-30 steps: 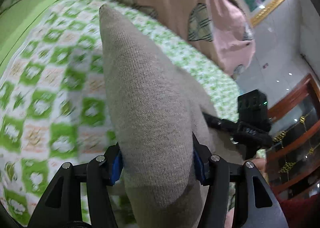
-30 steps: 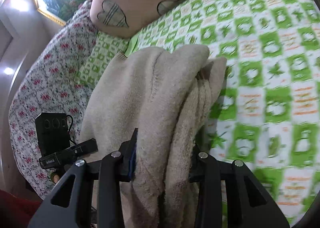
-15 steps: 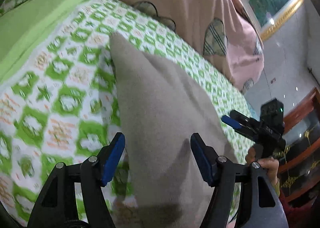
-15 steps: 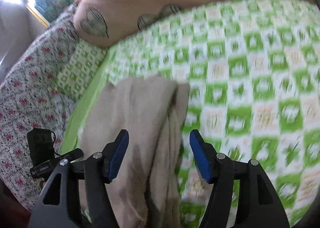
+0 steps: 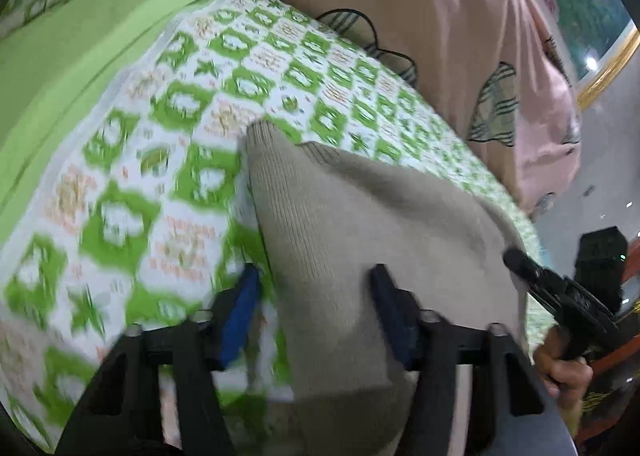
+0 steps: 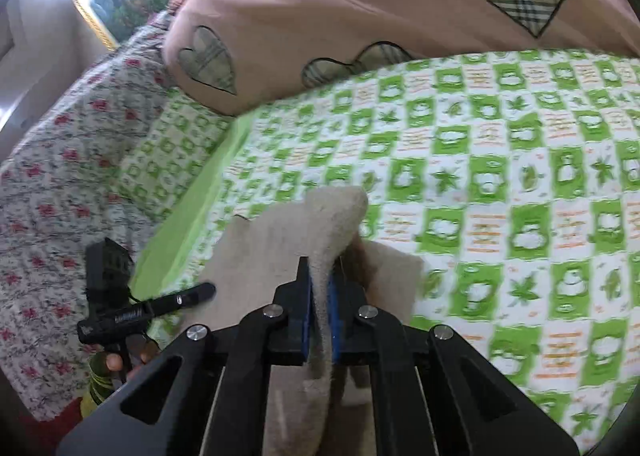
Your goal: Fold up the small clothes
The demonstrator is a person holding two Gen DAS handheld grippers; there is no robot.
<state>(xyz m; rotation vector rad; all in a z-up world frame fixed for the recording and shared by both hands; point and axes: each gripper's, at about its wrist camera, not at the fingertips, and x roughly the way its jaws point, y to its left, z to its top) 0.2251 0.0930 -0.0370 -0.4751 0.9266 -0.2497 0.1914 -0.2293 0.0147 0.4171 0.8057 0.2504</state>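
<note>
Right wrist view shows the right gripper (image 6: 319,320) with its blue pads pressed together on a raised ridge of the beige knit garment (image 6: 280,252), so the cloth is pinched into a thin standing fold between them. That grip looks chosen to take hold of one edge or layer, probably to carry it over the rest of the piece for the next fold; this is a judgement from the pinch alone.

The left wrist view shows the left gripper (image 5: 314,312) with its jaws spread apart, one blue pad on either side of the garment's (image 5: 360,224) near end. The cloth passes between them, but the pads do not squeeze it. It seems to be straddling the fabric, not holding it, though the frame is blurred there.

The garment lies on the green-and-white checked bedspread (image 6: 520,184), toward its near edge, well clear of the pink pillow (image 6: 360,16) with plaid heart patches at the far side. It is a soft, fuzzy, ribbed knit in a plain oatmeal colour, already doubled into a narrow band: from the left it tapers to a rounded point lying flat on the bedspread, with a ribbed hem just showing beneath the top layer. Another flap of it lies flat to the right of the pinched ridge.
</note>
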